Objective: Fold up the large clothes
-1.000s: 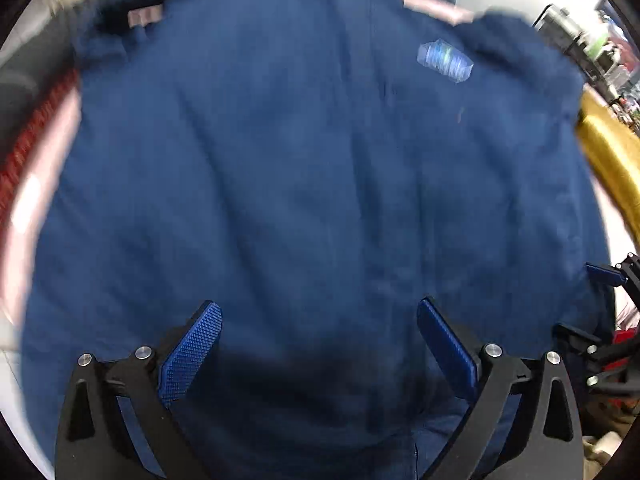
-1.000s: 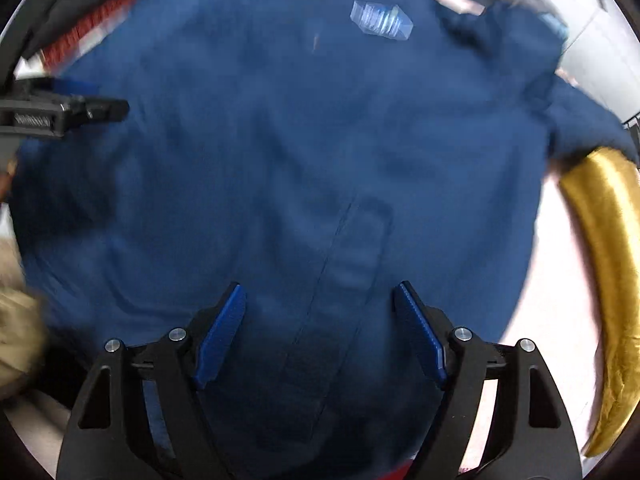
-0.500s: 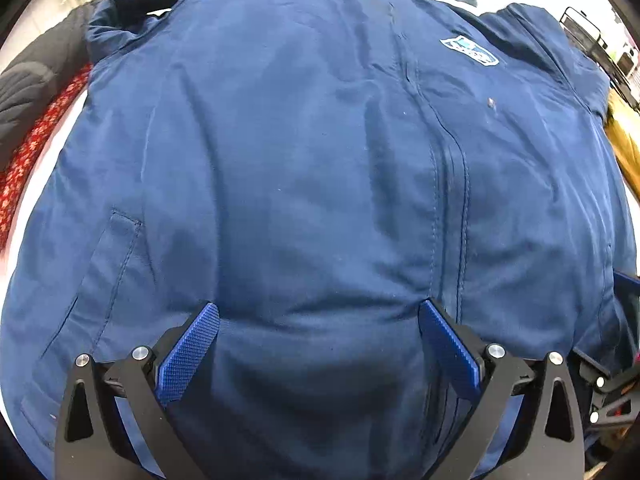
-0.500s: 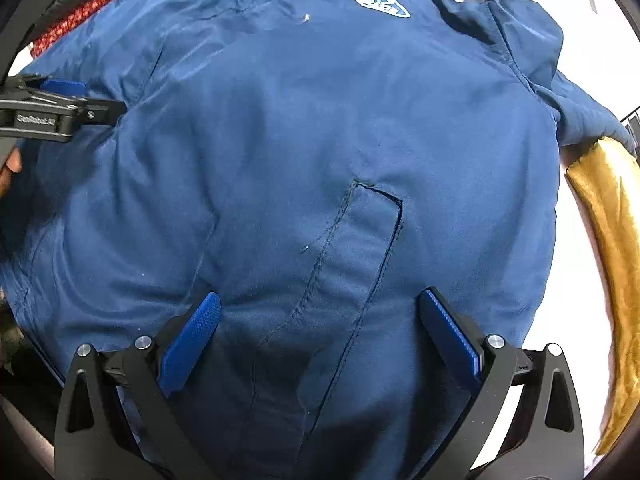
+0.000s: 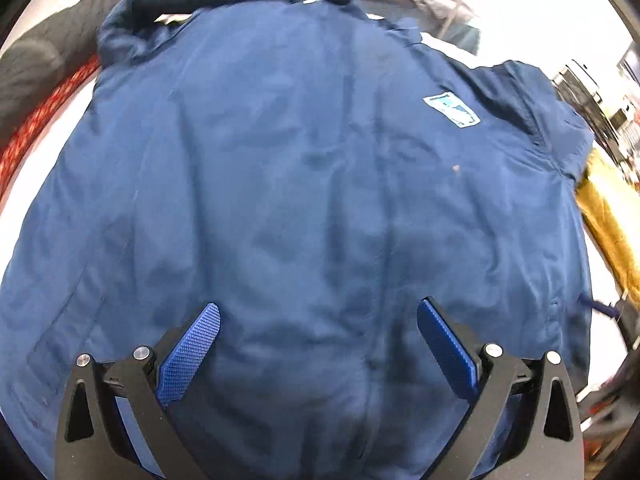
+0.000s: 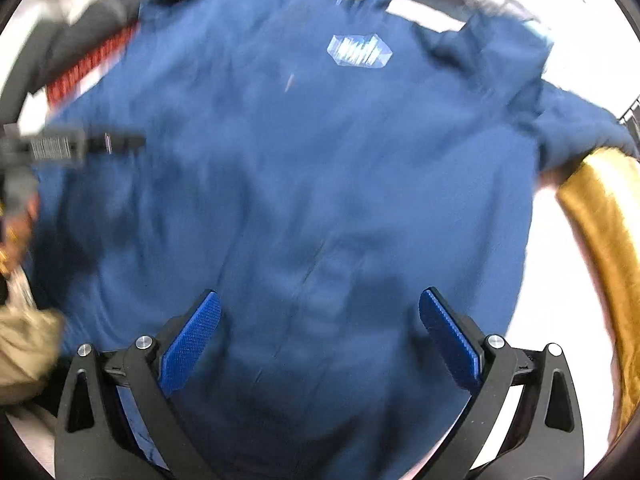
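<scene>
A large navy blue jacket [image 5: 304,184] lies spread front-up on a white surface, collar at the far end, a pale chest badge [image 5: 451,109] at the upper right. My left gripper [image 5: 318,344] is open and empty just above the jacket's lower hem area. In the right wrist view the same jacket [image 6: 304,168] fills the frame, blurred, with the badge [image 6: 358,51] near the top. My right gripper [image 6: 319,340] is open and empty over the lower front. The left gripper [image 6: 80,145] shows at the jacket's left edge.
A golden-yellow garment [image 6: 604,248] lies along the jacket's right side, also in the left wrist view [image 5: 608,220]. A red patterned cloth [image 5: 36,124] and a dark grey garment [image 5: 44,68] lie at the far left. A beige cloth [image 6: 24,352] sits at the lower left.
Both grippers have drawn back and lifted from the jacket, so more of it and the collar shows. Both stay open. The right view has become blurred with motion.
</scene>
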### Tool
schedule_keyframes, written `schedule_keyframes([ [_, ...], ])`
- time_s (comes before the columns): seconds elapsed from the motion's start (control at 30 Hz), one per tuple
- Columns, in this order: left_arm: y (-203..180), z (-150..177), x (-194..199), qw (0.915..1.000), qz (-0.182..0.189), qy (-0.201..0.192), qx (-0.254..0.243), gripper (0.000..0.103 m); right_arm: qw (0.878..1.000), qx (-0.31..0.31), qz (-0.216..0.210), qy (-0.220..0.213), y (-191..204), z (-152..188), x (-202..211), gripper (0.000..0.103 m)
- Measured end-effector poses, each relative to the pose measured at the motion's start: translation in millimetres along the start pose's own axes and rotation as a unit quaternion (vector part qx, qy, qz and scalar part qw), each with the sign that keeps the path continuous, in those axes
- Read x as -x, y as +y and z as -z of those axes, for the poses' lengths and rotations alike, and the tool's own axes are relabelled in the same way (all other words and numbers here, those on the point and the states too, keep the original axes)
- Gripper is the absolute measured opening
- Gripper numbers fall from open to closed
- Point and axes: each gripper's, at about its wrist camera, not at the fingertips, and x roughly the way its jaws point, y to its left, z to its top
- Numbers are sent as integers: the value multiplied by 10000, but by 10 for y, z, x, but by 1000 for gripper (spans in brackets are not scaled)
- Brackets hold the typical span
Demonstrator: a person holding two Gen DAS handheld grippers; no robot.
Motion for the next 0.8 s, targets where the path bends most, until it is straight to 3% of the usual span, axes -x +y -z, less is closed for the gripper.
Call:
schedule_keyframes([
  [0.17, -122, -147, -334, 9979, -399, 434, -280, 98, 9945, -726, 470, -590, -755, -399, 398, 98],
  [0.27, -107, -176, -399, 9979, -381, 462, -252, 98, 9789, -1780, 560, -832, -1490, -633, 584, 98],
  [0.33, -91, -167, -406, 9981, -326, 463, -251, 98, 9581, -2669, 416, -952, -2035, -783, 661, 98],
  [0.37, -78, -169, -416, 9982, -283, 462, -248, 98, 9417, -3202, 327, -978, -2434, -837, 677, 98],
  [0.5, 17, -212, -496, 9978, -260, 530, -289, 98, 8931, -4375, 36, -1042, -3444, -962, 551, 98],
  [0.57, 7, -237, -508, 9973, -292, 606, -294, 98, 8792, -4633, -46, -1111, -3749, -995, 493, 98],
  [0.73, 8, -360, -563, 9964, -369, 712, -291, 98, 8783, -4712, 216, -781, -4265, -1257, 84, 97],
  [0.8, 26, -373, -569, 9963, -378, 713, -285, 98, 8744, -4801, 349, -613, -4336, -1313, -110, 92],
])
